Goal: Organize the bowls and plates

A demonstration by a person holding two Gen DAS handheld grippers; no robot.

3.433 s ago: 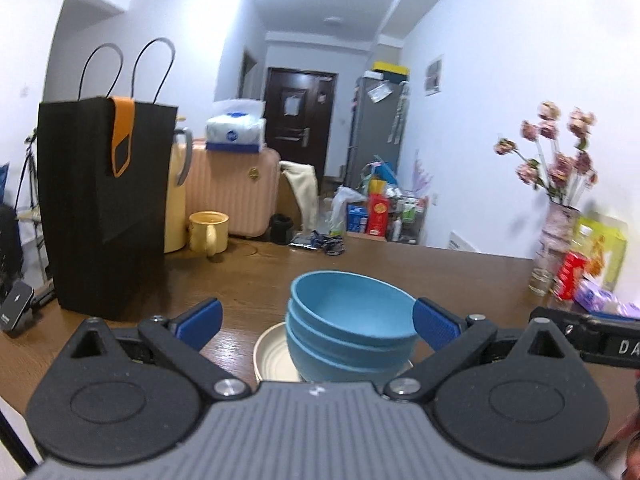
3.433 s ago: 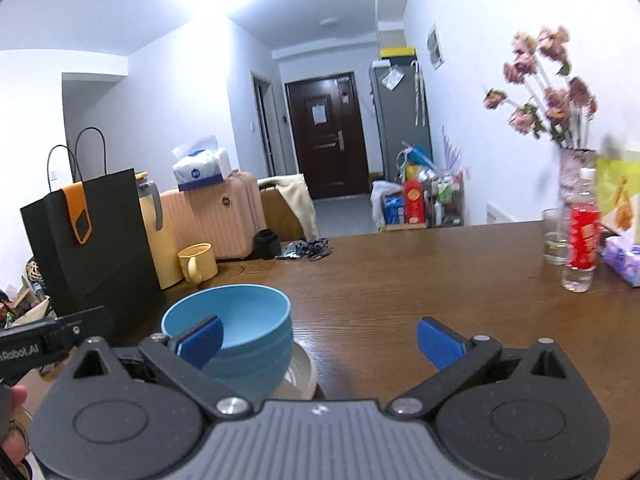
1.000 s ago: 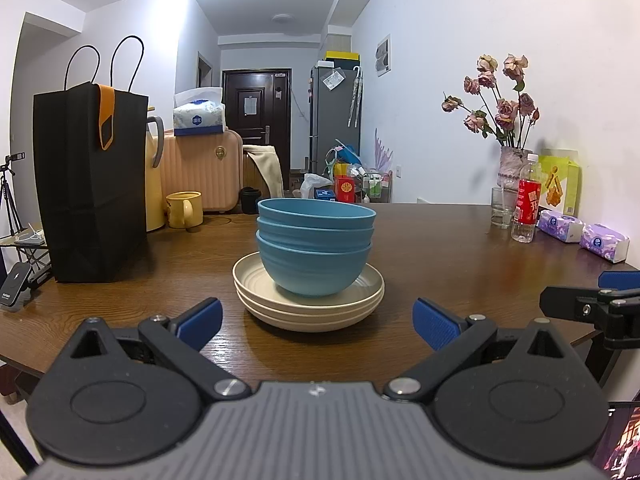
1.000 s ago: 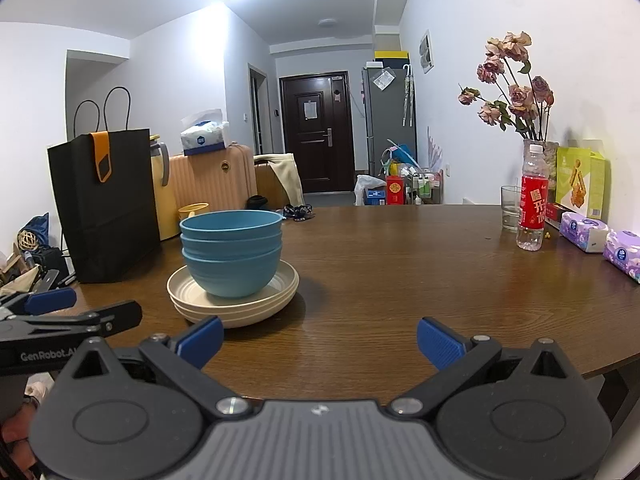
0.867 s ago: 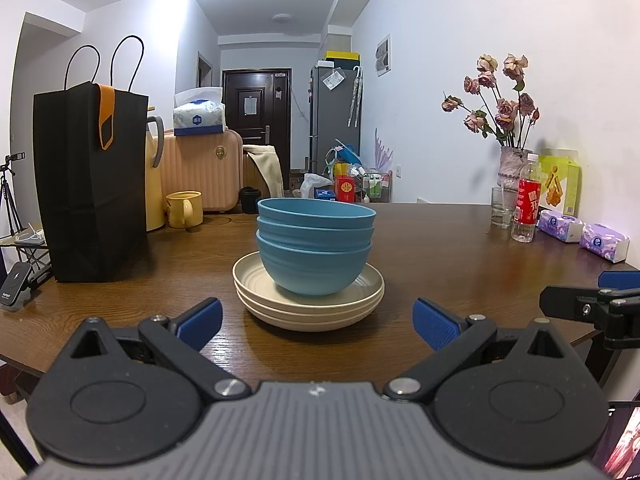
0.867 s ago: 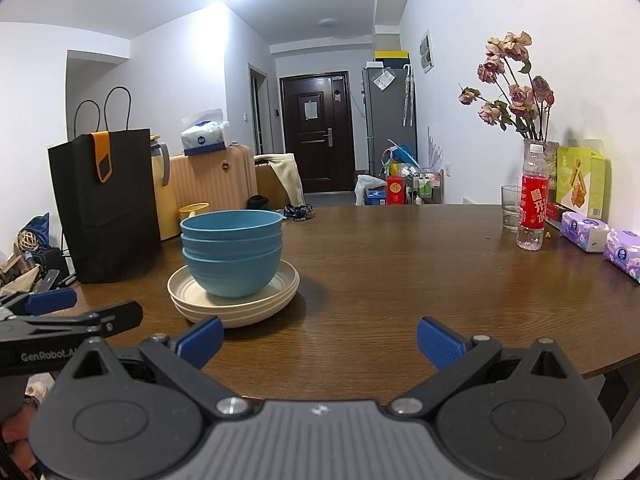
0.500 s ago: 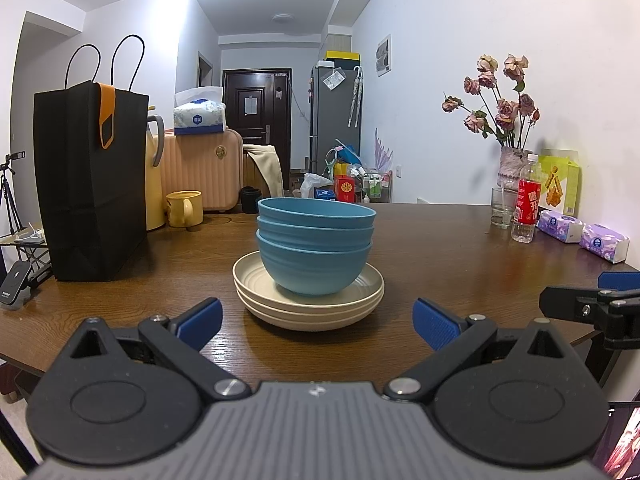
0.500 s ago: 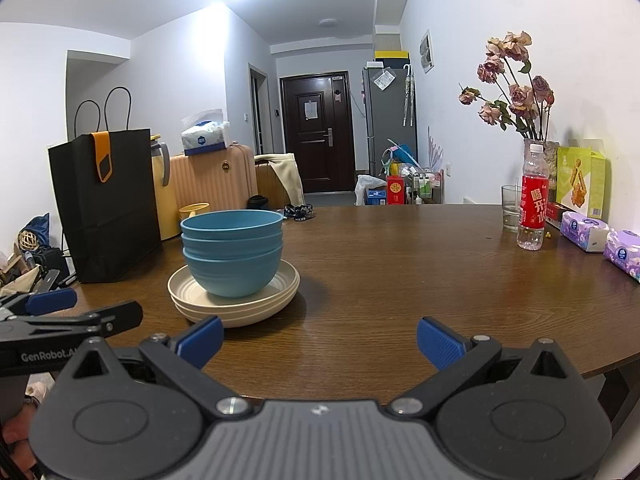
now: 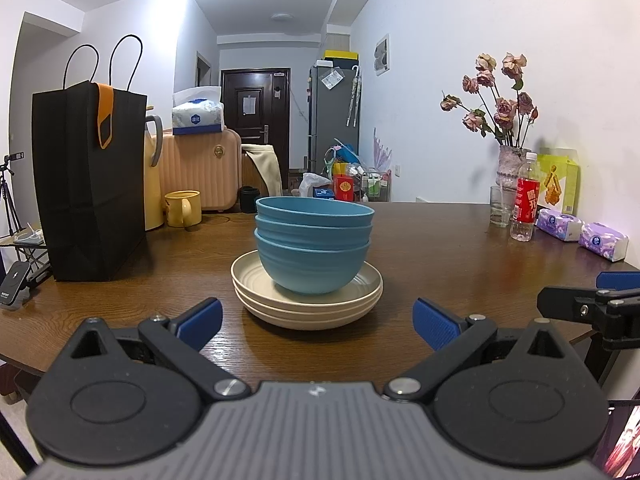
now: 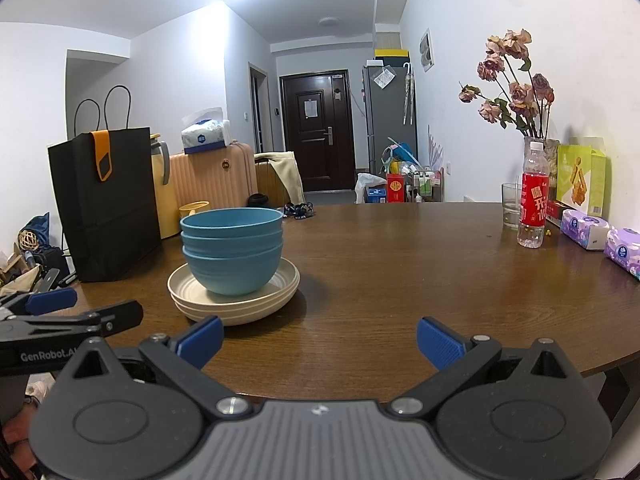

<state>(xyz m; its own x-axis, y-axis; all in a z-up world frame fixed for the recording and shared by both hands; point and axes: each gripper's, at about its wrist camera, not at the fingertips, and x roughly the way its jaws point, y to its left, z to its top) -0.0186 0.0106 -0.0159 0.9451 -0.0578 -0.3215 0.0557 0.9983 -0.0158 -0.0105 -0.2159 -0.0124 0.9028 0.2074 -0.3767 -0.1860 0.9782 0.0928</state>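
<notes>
Three blue bowls (image 9: 314, 246) sit nested on a stack of cream plates (image 9: 306, 306) on the brown table (image 9: 460, 264). The same stack of bowls (image 10: 233, 250) and plates (image 10: 234, 300) shows left of centre in the right wrist view. My left gripper (image 9: 318, 322) is open and empty, held back at the table's near edge, straight in front of the stack. My right gripper (image 10: 320, 342) is open and empty, to the right of the stack. The right gripper's side also shows in the left wrist view (image 9: 592, 304).
A black paper bag (image 9: 90, 184), a yellow jug and a yellow mug (image 9: 183, 208) stand at the left. A vase of dried roses (image 10: 538, 152), a glass, a red-label bottle (image 10: 532, 210) and tissue packs (image 10: 584, 232) stand at the right.
Over the last second nothing has visibly moved. Since 3.4 s ago both grippers have pulled back and lowered from right over the bowls to the table's near edge.
</notes>
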